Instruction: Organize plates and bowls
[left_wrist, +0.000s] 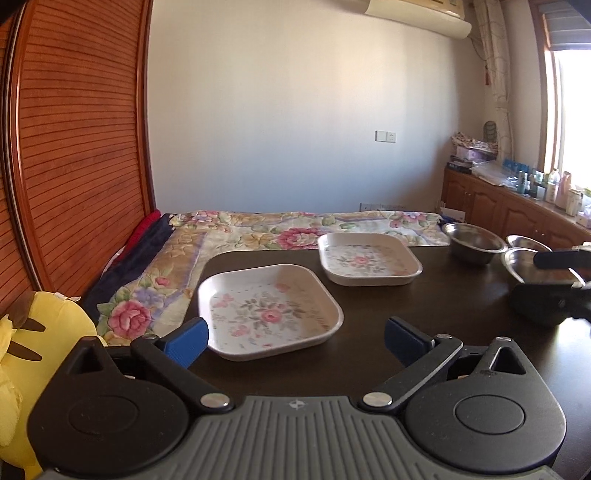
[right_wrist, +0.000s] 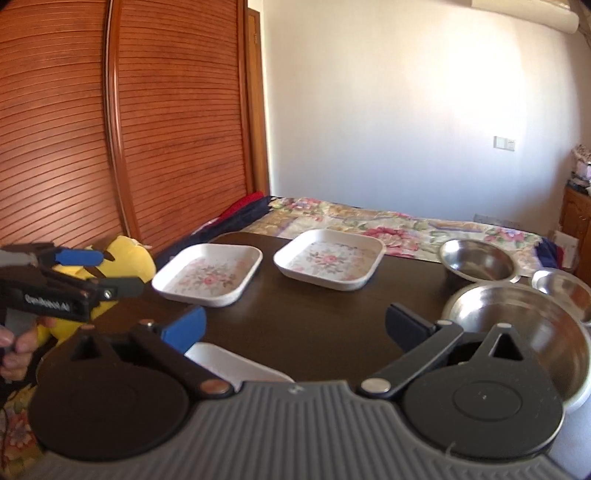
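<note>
Two square white plates with a flower print lie on the dark table (left_wrist: 424, 314). The near plate (left_wrist: 267, 310) sits just ahead of my open, empty left gripper (left_wrist: 295, 341); the far plate (left_wrist: 367, 258) lies behind it to the right. In the right wrist view they are the left plate (right_wrist: 208, 273) and the right plate (right_wrist: 328, 258). Three steel bowls stand at the right: a large one (right_wrist: 517, 325), a middle one (right_wrist: 478, 262) and a small one (right_wrist: 563, 288). My right gripper (right_wrist: 295, 332) is open and empty above the table, the large bowl beside its right finger. A white object (right_wrist: 236, 363) lies under it, mostly hidden.
A bed with a floral cover (left_wrist: 258, 229) lies beyond the table. A yellow plush toy (left_wrist: 22, 332) sits at the left. A wooden slatted wardrobe (left_wrist: 74, 147) stands left. A cluttered wooden cabinet (left_wrist: 517, 210) lines the right wall.
</note>
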